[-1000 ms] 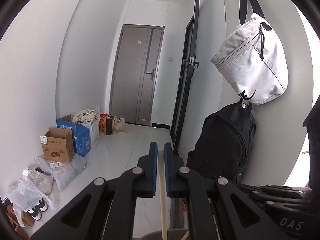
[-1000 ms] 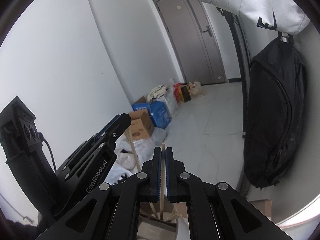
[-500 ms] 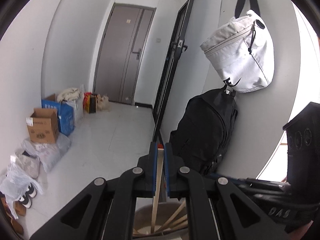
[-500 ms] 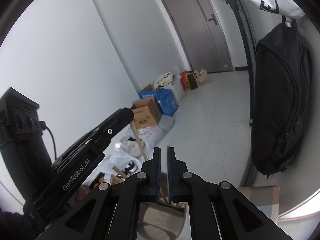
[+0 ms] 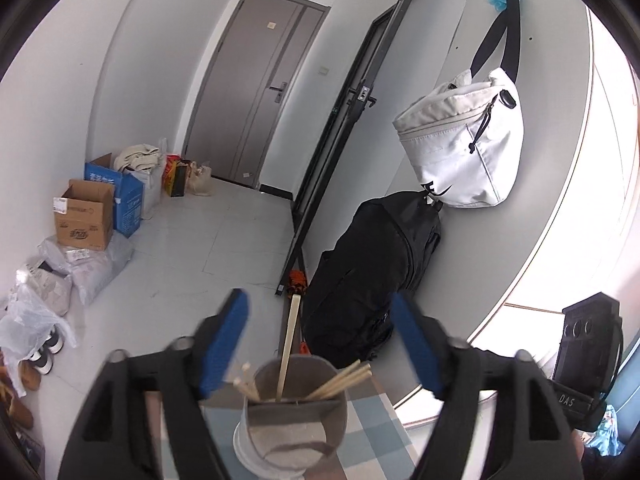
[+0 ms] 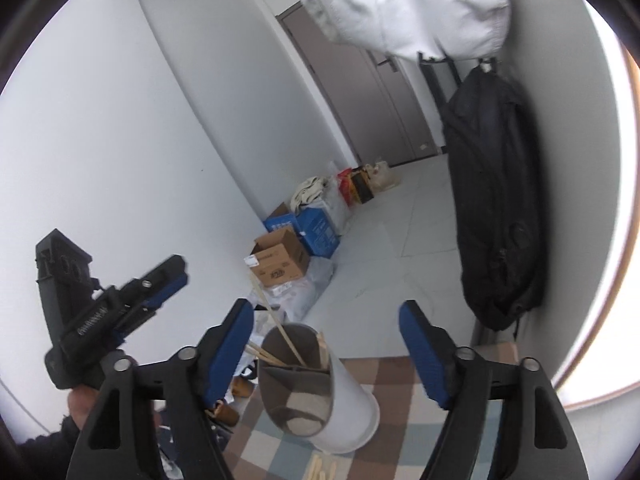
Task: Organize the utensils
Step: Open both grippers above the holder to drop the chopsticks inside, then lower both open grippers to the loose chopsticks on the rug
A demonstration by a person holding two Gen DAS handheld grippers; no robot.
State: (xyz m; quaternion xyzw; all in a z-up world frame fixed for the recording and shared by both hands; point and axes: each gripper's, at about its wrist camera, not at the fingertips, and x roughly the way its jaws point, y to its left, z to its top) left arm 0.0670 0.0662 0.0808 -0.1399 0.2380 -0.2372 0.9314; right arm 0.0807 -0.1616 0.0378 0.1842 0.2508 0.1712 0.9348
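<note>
A white utensil holder [image 5: 294, 420] with a divided, grey-lined inside sits at the bottom centre of the left wrist view, standing on a checked cloth [image 5: 372, 416] in pale blue, white and tan. Wooden chopsticks [image 5: 340, 378] lean out over its rim to the right, a few more tips poke out on the left, and one long chopstick [image 5: 289, 340] stands nearly upright in the middle section. In the right wrist view the same holder [image 6: 340, 404] lies low and centre, with more wooden sticks [image 6: 322, 468] lying flat on the cloth at the bottom edge below it. The left gripper [image 5: 320, 340] has let go: its blue-padded jaws are spreading apart, one on either side of the holder, the upright chopstick standing free in the gap and touching neither pad. The right gripper [image 6: 326, 350] is likewise spreading its jaws, with the holder's mouth between them and nothing pressed by the pads. The left tool also shows at the lower left of the right wrist view, gripped by a hand [image 6: 82, 402]. Farther out, a black backpack [image 5: 372, 280] rests against the wall right of centre, a white bag [image 5: 460, 152] hangs above it, a brown cardboard box [image 5: 84, 216] and a blue box [image 5: 120, 192] sit at the left, and a grey door [image 5: 256, 92] closes the hallway at the upper centre.
</note>
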